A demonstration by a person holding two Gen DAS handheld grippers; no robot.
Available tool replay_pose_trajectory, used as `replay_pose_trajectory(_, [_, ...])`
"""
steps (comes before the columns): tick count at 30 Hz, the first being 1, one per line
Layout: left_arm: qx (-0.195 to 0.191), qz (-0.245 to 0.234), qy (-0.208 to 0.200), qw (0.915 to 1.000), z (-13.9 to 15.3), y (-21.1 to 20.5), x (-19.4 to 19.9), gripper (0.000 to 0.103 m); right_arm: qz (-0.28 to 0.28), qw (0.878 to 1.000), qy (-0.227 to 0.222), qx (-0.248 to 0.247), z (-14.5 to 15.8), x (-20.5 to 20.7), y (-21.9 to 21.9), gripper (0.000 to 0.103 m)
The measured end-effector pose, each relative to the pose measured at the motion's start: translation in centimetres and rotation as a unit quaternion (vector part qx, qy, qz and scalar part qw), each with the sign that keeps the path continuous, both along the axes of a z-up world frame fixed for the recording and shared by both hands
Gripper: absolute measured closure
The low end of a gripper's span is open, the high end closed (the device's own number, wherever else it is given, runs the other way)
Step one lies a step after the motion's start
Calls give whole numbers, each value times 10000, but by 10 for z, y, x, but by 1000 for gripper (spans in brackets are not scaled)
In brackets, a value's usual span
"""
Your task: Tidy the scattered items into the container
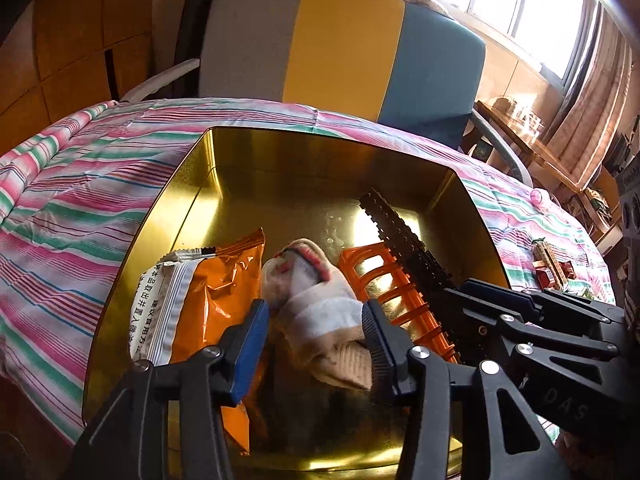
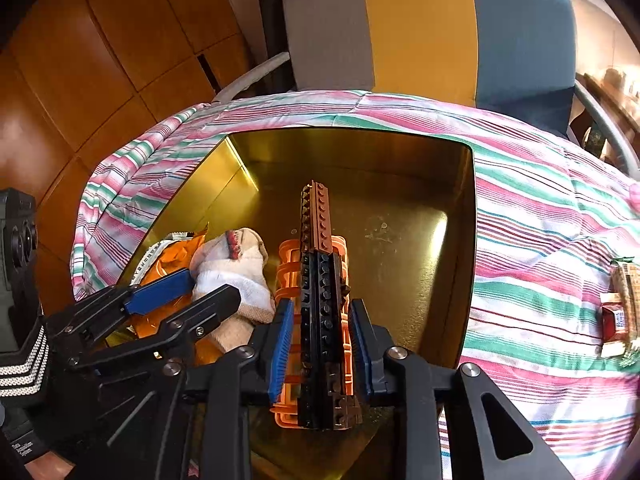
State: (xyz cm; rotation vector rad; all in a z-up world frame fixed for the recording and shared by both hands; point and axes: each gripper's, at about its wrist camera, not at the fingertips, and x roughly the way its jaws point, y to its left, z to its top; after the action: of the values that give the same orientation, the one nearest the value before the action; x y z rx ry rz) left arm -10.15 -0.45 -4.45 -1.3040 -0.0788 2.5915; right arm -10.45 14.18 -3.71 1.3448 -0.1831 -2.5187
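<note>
A gold tin [image 1: 192,184] [image 2: 460,240] sits on a striped cloth. Inside lie an orange snack packet [image 1: 208,292], a rolled white and beige sock [image 1: 320,304] [image 2: 236,276], an orange plastic rack [image 1: 384,280] [image 2: 288,272] and a long black and brown brick bar [image 1: 404,240] [image 2: 324,300] on the rack. My left gripper [image 1: 316,320] is open with its jaws on either side of the sock, not pressing it. My right gripper [image 2: 320,328] is open with its jaws on either side of the brick bar, small gaps showing.
A red and tan packaged item [image 1: 552,268] [image 2: 620,312] lies on the striped cloth [image 1: 80,200] right of the tin. A grey, yellow and blue chair [image 1: 344,48] stands behind the table. A small pink object [image 1: 538,196] sits at the far right.
</note>
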Motion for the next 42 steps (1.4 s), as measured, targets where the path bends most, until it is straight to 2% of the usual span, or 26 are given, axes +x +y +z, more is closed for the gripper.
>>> replay_pose_trajectory(5, [128,57,149,9998,13,-2,14,53,-69,9999,138,-69,7,10,8,73])
replay_pose_trajectory(6, [165,53,178,9997,15,-1,17,53,-101,9998,164,-113,9,14,11,70])
replay_pose_trajectory(10, [309,-93,253,9992,25,10,27,52,-296,9990,282,-174,15,29,30,68])
replay_pose_trajectory(14, [407,-338,294,9982,34,28,36,52,-698,9967,333,-230,16,47,66,64])
replay_pose_trajectory(17, [459,-605,253,9968,37,48,44,46,-1124,9928,333,-231,13,66,104,63])
replay_pose_trajectory(21, [515,-1004,157,9935,38,78,55,46,-1803,9831,276,-177,6,97,164,60])
replay_pose_trajectory(26, [472,-1596,46,9860,36,119,74,45,-2610,9651,186,-63,-4,141,242,55])
replay_pose_trajectory(33, [203,-2324,-331,9718,14,173,102,44,-3405,9401,105,-132,-16,192,328,46])
replay_pose_trajectory(38, [46,-2541,-476,9660,3,187,111,44,-3373,9412,-46,-174,-30,181,346,44])
replay_pose_trajectory(42, [11,-2488,-485,9673,3,186,108,44,-3069,9501,-140,-545,-41,169,335,42])
